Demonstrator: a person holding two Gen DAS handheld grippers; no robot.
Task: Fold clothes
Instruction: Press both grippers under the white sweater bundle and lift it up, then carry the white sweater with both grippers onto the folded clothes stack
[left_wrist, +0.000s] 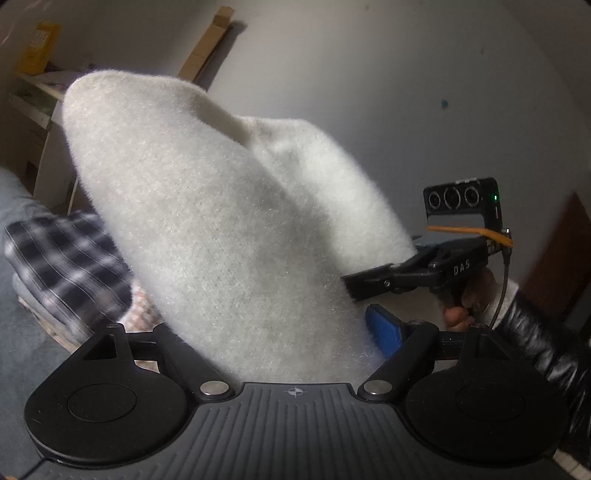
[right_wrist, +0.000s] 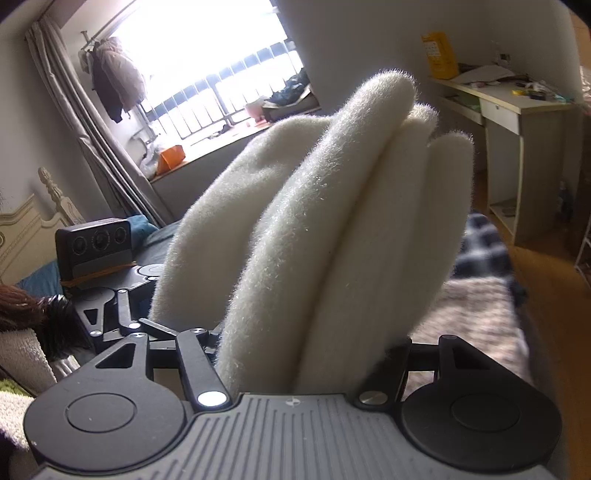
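Gripping a folded cream fleece garment (left_wrist: 229, 236) from both sides, left hand-held gripper (left_wrist: 280, 343) and right hand-held gripper (right_wrist: 310, 354) clamped on its thick layers, plaid cloth (left_wrist: 62, 258) on the bed below.

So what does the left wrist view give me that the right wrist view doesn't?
Left wrist only: the right gripper from the side, gripping the white fleece garment, plus the hand that holds it and a blue pad.

Right wrist only: the bright window, the curtain, the headboard, and the garment bunched in thick folds.

Both: the garment filling the middle, the plaid cloth, the desk with the yellow box.
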